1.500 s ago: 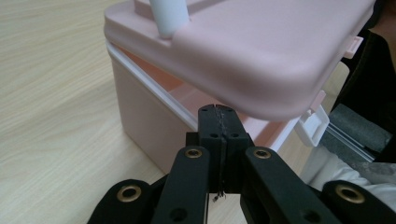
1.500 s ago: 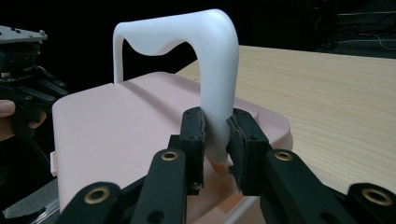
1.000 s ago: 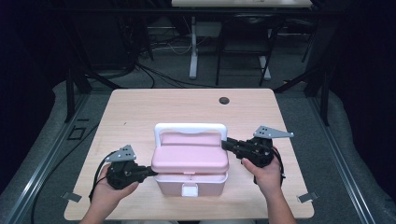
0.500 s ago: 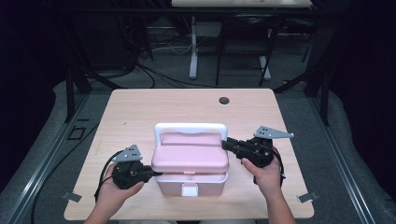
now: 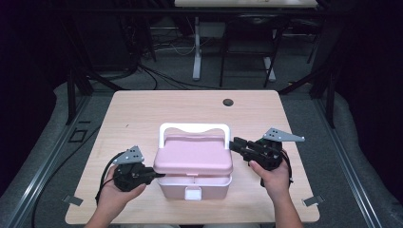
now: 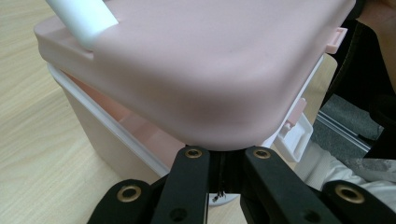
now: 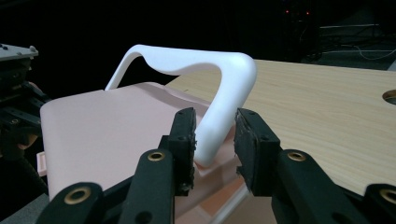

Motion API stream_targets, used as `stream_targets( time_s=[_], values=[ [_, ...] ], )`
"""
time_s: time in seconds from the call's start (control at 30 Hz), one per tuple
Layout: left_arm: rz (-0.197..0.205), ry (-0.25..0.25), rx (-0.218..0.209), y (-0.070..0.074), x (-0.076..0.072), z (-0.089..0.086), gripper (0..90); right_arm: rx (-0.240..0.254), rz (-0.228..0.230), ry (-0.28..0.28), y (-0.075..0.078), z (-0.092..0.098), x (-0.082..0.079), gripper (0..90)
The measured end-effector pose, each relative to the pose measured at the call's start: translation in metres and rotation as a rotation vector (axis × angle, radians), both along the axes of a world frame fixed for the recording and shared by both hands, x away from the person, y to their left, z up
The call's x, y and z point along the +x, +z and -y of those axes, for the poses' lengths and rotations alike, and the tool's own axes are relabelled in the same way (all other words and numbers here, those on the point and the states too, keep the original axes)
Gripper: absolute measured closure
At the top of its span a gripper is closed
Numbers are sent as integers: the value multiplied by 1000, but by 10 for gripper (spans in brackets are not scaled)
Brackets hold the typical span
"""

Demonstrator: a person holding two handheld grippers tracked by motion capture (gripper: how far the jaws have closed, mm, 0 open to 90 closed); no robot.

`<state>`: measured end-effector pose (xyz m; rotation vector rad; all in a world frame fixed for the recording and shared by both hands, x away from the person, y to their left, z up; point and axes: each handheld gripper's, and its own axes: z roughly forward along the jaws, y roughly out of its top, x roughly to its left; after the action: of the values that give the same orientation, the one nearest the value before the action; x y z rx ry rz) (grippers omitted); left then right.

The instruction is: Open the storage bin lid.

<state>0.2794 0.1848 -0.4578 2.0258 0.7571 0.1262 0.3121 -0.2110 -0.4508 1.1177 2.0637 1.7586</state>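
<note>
High view: a pink box (image 5: pixel 193 166) with a white handle (image 5: pixel 194 129) sits on the near half of a light wooden table (image 5: pixel 157 107), its white front latch (image 5: pixel 193 193) facing the person. The handle stands raised over the rear of the lid (image 5: pixel 192 156). The lid itself is lifted a little at the left front corner, so a gap shows between it and the base.

The left gripper (image 5: pixel 153 175), held in the left hand (image 5: pixel 114 192), lies level at the box's left side with its jaws pressed together — in the left gripper view they sit right under the lid's (image 6: pixel 205 65) corner, touching its lower edge.

The right gripper (image 5: pixel 234 144), held in the right hand (image 5: pixel 273 179), points in from the right toward the handle's foot. Right gripper view: the jaws stand on either side of the handle's (image 7: pixel 219 102) near leg, the left pad against it, the right pad with a sliver of gap — they have just been opening and do not pinch it.

A dark round hole (image 5: pixel 228 102) sits near the table's far edge, well apart from the box.
</note>
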Motion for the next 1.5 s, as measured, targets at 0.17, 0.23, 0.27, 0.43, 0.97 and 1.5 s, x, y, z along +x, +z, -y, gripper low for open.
stream_targets(
  time_s=[0.17, 0.23, 0.27, 0.43, 0.97, 1.5],
  values=[
    [7, 0, -5, 4, 1, 0, 900, -15, 5, -6, 2, 4, -3, 682],
    [11, 1, -9, 6, 2, 0, 900, -16, 6, -19, 3, 6, -4, 683],
    [11, 1, -9, 6, 2, 0, 900, -16, 6, -19, 3, 6, -4, 683],
    [16, -4, -24, 14, 7, -1, 900, -14, 10, -22, 7, 13, -8, 686],
    [25, 12, -14, 35, 17, 1, 900, -77, 8, -62, 1, 24, -26, 758],
    [40, 26, -20, 51, 30, 1, 899, -136, -3, 39, -13, -1, -31, 767]
  ],
)
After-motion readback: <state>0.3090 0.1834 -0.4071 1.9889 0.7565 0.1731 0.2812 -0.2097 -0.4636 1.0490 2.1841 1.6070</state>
